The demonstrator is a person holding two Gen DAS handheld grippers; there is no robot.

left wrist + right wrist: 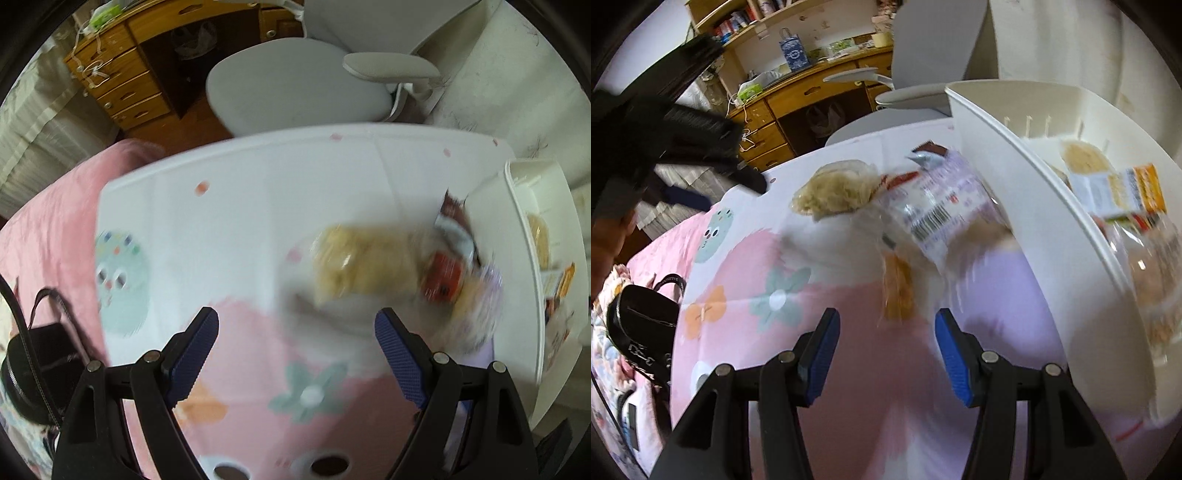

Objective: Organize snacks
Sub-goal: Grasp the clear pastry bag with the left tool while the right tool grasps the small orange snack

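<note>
Snack packs [934, 206] lie blurred, clear-wrapped, beside white bin [1015, 155]; both tongs, left gripper [297, 332] & right gripper [886, 334], spread, empty.

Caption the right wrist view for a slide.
Right gripper, jaws apart and empty, over the snack packets beside the white bin; left gripper at upper left.

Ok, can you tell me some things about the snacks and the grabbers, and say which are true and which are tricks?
1. Both grabbers are empty. True: nothing sits between the left gripper or the right gripper fingers.
2. The white basket has no snacks in it. False: packets already lie inside.
3. A pale bready snack lies on the cloth outside the basket. True.
4. The cloth is plain blue. False: it is pink and white with flowers.
</note>
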